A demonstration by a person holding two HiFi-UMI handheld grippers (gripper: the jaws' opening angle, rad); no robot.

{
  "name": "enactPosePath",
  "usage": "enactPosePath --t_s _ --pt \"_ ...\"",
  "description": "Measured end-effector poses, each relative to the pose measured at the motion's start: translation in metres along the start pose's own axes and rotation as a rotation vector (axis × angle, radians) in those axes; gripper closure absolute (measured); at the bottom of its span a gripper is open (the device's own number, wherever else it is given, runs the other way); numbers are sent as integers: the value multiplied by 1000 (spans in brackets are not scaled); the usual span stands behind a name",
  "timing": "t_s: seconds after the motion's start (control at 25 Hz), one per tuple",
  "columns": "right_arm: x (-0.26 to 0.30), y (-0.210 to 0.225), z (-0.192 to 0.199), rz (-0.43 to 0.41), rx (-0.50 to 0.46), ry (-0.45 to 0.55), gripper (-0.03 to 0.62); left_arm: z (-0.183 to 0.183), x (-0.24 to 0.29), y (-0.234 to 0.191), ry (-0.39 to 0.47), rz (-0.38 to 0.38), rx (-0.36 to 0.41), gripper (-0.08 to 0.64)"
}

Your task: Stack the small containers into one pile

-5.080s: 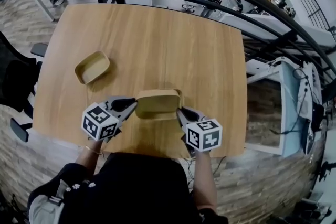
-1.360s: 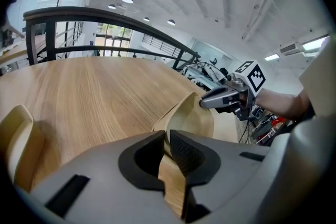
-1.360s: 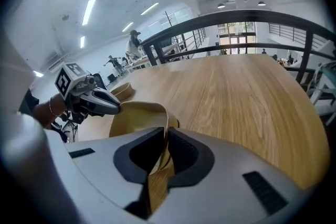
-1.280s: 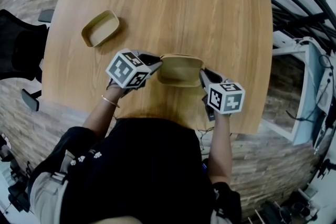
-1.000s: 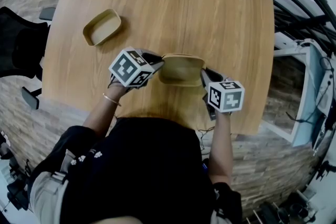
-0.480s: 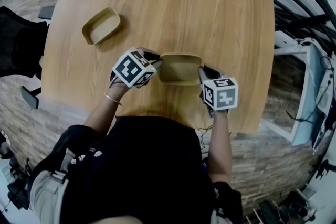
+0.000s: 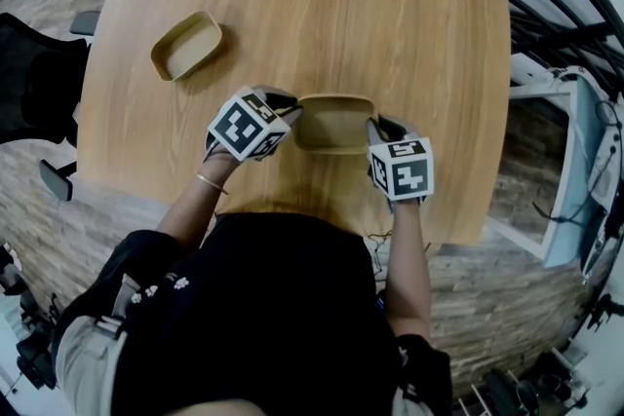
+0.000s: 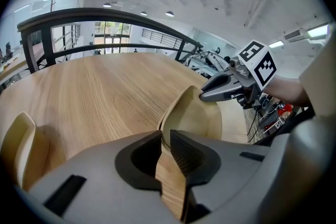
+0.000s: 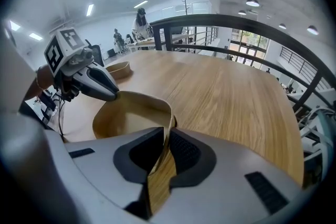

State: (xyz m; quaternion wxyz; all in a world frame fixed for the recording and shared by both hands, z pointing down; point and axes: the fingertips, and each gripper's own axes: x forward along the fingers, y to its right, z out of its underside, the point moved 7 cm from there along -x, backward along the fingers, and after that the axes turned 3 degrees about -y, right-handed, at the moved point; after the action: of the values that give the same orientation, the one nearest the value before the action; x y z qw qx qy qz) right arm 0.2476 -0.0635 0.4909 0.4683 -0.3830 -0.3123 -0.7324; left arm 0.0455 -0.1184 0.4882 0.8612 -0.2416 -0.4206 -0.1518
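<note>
Two grippers, left gripper and right gripper, jaws clamped on one container (opposite rims), second container apart

Two containers, two grippers, one table

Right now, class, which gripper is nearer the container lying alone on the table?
Left. The left gripper clamps the held container at the end toward the lone container; the right gripper clamps its far end.

The right claw has rolled, turning the container.
</note>
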Motion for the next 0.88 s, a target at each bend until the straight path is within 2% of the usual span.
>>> enactPosePath --t_s 0.24,0.48,0.72,0.88 --pt "7 -2 0 19 -43 -36 555 2 3 2 -28 -3 21 515" --pt "10 -1 -1 30 -74 -29 555 2 5 2 -10 -4 20 514" --pt "7 -6 2 42 -104 -11 545 4 5 4 27 -30 120 505" --pt "9 -6 5 54 -116 -13 527 6 5 5 67 -41 144 504"
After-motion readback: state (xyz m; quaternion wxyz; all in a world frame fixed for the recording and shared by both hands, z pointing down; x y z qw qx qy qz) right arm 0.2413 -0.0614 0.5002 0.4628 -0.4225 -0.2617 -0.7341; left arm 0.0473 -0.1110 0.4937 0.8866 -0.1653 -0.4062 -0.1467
